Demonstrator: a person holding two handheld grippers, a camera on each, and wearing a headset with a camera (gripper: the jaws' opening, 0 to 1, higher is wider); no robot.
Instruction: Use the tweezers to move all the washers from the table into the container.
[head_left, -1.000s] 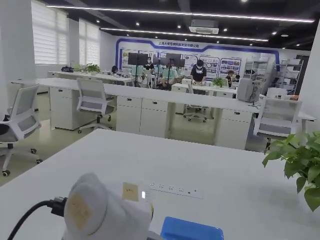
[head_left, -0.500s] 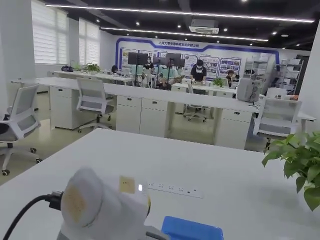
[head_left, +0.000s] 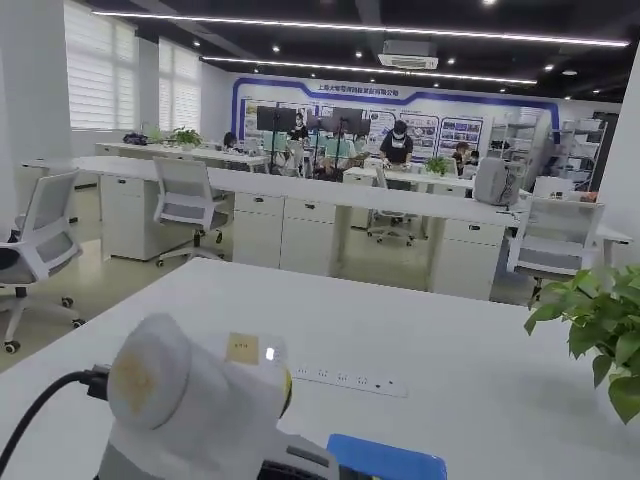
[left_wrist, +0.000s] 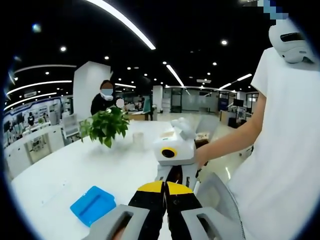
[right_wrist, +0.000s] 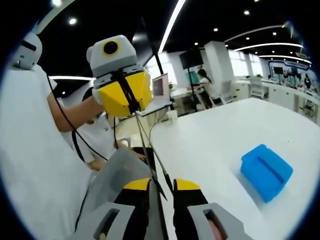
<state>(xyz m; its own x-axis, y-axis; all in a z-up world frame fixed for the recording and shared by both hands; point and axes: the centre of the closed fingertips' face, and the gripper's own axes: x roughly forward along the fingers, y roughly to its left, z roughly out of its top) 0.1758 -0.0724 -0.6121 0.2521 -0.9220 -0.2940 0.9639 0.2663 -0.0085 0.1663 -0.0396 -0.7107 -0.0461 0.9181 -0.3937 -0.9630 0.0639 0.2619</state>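
Observation:
The thin metal tweezers (right_wrist: 147, 150) stretch between my two grippers, up in the air above the table's near edge. My left gripper (left_wrist: 165, 189) has its yellow-tipped jaws pressed together on one end; in the right gripper view the left gripper (right_wrist: 131, 109) hangs above. My right gripper (right_wrist: 161, 186) is shut on the two spread legs at the other end. The blue container (right_wrist: 266, 171) lies on the white table, and the same container (left_wrist: 92, 205) is low on the left in the left gripper view. A gripper's white housing (head_left: 190, 400) rises at the bottom of the head view, left of the container (head_left: 385, 462).
A white power strip (head_left: 350, 380) lies on the table (head_left: 450, 340) beyond the container. A potted plant (head_left: 600, 320) stands at the right edge. The person's white shirt (left_wrist: 285, 150) is close behind the grippers. Desks, chairs and people are far off across the room.
In the head view the gripper's white housing has moved a little left and looms larger. The container and the power strip have stayed put.

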